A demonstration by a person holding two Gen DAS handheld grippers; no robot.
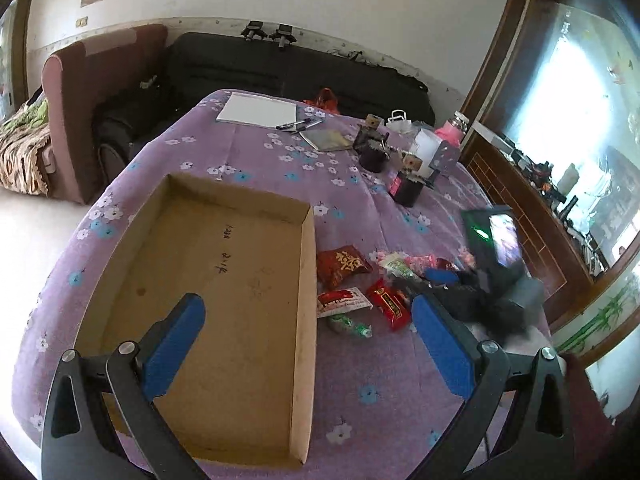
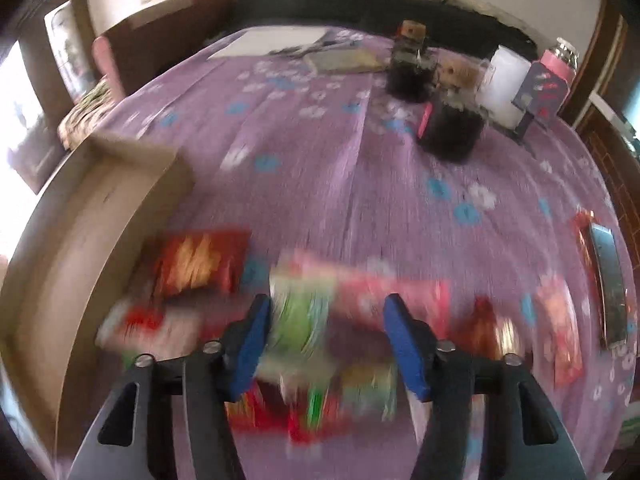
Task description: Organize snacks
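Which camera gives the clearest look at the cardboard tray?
The left wrist view. The cardboard tray lies almost whole and sharp there, its floor bare, with handwriting on it. The right wrist view catches only one corner and side wall of the tray at its left edge, smeared by motion blur.

Left gripper (image 1: 308, 316) jaws wide apart; right gripper (image 2: 326, 320) jaws half-parted, angled down

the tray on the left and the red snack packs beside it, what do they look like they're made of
The tray looks like plain brown cardboard: matte, with raw cut edges and pen marks on its floor. The big red pack and the small red pack look like thin plastic or foil film: glossy, printed and crinkled. The purple flowered cloth under them is soft woven fabric, with creases.
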